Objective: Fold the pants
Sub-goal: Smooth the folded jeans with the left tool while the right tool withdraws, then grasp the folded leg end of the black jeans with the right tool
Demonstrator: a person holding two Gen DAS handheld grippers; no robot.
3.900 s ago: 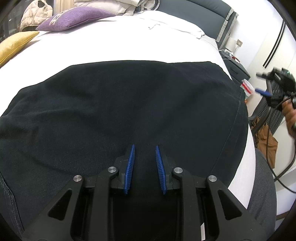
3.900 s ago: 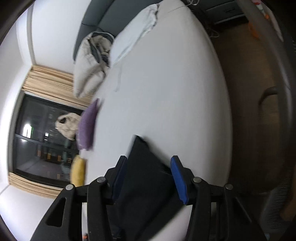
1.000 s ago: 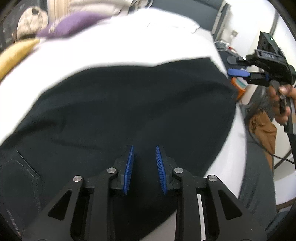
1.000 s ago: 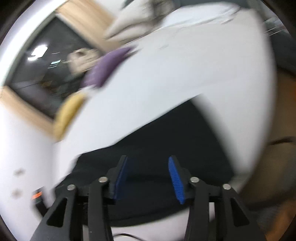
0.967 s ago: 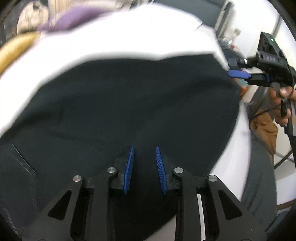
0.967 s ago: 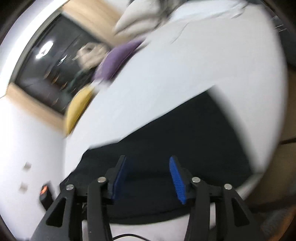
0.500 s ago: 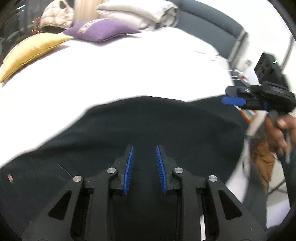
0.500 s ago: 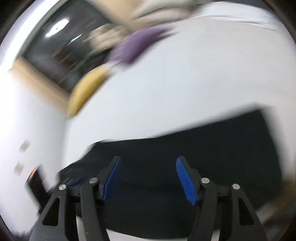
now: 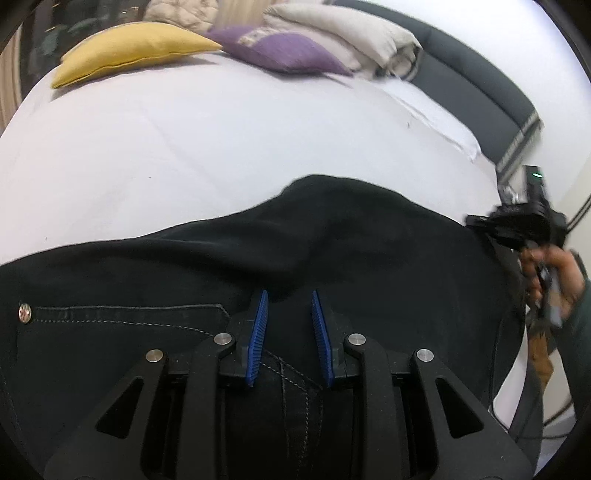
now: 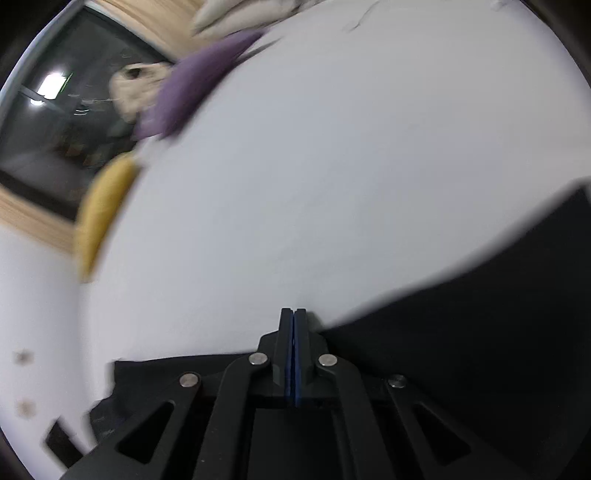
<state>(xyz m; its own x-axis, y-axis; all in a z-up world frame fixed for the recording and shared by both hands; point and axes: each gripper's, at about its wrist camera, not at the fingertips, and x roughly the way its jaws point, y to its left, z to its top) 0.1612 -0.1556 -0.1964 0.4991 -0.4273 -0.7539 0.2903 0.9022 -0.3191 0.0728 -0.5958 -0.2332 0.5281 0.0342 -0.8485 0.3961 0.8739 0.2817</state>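
Black pants (image 9: pixel 332 236) lie spread across the white bed (image 9: pixel 184 147), with a stitched pocket and rivet at the left. My left gripper (image 9: pixel 288 306) is open, its blue pads just above the cloth near the seam, holding nothing. In the right wrist view my right gripper (image 10: pixel 294 321) has its pads pressed together at the far edge of the pants (image 10: pixel 461 350); cloth between the pads cannot be seen. The right gripper also shows in the left wrist view (image 9: pixel 517 225) at the pants' right edge, held by a hand.
A yellow pillow (image 9: pixel 129 48), a purple pillow (image 9: pixel 280 48) and a folded beige duvet (image 9: pixel 343 33) lie at the far side of the bed. A dark headboard (image 9: pixel 480 92) runs along the right. A dark window (image 10: pixel 48 122) is beyond the pillows.
My right gripper has closed from wide open and moved down to the pants' edge. The left gripper has shifted towards the pocket and seam, still open. The cloth has bunched up in the middle.
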